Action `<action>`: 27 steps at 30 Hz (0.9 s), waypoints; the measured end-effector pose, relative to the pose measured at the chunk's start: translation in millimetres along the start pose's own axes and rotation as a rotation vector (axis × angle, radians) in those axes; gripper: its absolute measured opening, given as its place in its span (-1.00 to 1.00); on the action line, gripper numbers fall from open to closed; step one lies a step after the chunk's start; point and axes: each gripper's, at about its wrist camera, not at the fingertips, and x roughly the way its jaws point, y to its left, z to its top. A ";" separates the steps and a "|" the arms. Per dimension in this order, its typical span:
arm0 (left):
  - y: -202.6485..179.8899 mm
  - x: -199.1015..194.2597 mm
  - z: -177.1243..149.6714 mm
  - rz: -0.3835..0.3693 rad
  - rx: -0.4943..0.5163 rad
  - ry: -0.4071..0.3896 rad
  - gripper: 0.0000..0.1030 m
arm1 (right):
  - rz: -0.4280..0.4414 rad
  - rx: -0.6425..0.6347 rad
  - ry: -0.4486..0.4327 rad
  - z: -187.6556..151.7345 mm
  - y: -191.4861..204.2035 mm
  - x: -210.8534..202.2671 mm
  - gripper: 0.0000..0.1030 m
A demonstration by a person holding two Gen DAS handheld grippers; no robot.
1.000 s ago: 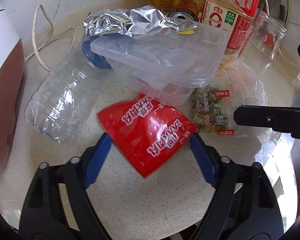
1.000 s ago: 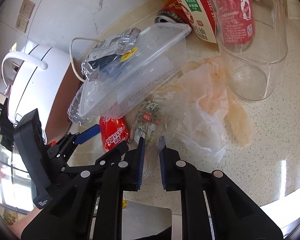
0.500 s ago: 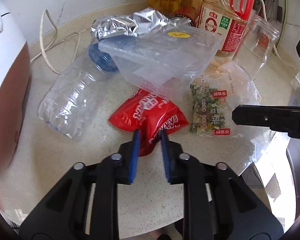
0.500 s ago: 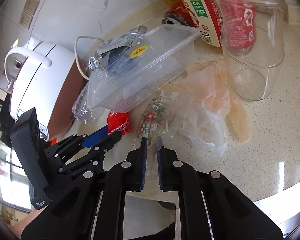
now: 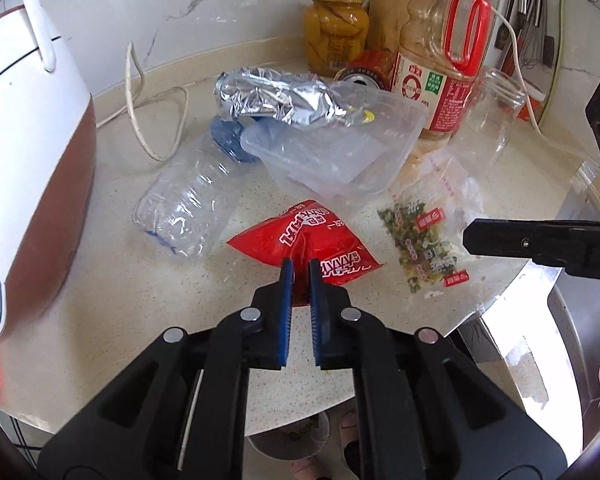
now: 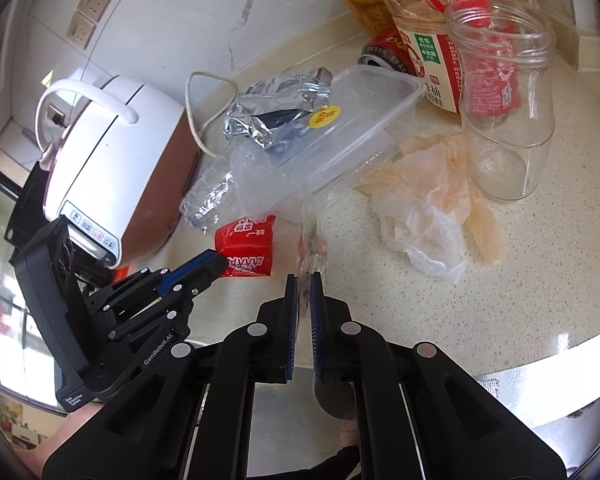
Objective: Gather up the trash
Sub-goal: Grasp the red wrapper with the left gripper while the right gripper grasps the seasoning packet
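Your left gripper [image 5: 300,270], spread a second ago, is now pinching the red sachet [image 5: 304,240] at frame centre. Your right gripper [image 6: 303,284] is pinching the clear packet [image 6: 312,240] and, like the left, lifting it off the counter [image 6: 500,300], so both pieces are heading for disposal.

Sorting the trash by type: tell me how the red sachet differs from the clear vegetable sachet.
The red sachet is opaque with white print; the clear vegetable sachet shows green flakes inside. The left gripper is shut on the red sachet, the right gripper on the clear vegetable sachet. Both are small, flat packets, each pinched at one edge.
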 end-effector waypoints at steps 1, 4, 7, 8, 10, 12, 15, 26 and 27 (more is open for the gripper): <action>-0.1 -3.7 0.1 0.001 -0.003 -0.006 -0.88 | -0.008 -0.012 -0.003 -0.6 0.9 -2.3 -0.86; -0.5 -12.9 0.0 0.005 -0.009 -0.019 -0.88 | -0.005 -0.022 -0.011 -4.2 -1.9 -11.6 -0.90; -0.5 -19.1 1.6 0.013 -0.015 -0.031 -0.88 | -0.007 -0.039 -0.014 -6.0 0.8 -16.4 -0.93; 0.2 -21.0 1.1 0.011 -0.018 -0.033 -0.88 | -0.013 -0.043 -0.016 -6.0 1.5 -16.5 -0.94; 1.4 -24.3 -1.0 0.015 -0.025 -0.040 -0.88 | -0.017 -0.052 -0.011 -5.7 2.2 -15.3 -0.95; 0.6 -29.8 -2.3 0.026 -0.015 -0.050 -0.88 | -0.020 -0.066 -0.014 -4.5 5.3 -15.7 -0.96; 2.0 -37.2 -1.9 0.036 -0.019 -0.063 -0.88 | -0.014 -0.073 -0.026 -3.1 9.2 -18.0 -0.97; 14.9 -56.9 -5.7 0.069 -0.070 -0.083 -0.88 | 0.014 -0.127 -0.056 4.6 33.3 -33.2 -0.97; 15.7 -61.2 -6.2 0.069 -0.071 -0.089 -0.88 | 0.019 -0.139 -0.058 4.5 38.2 -35.3 -0.97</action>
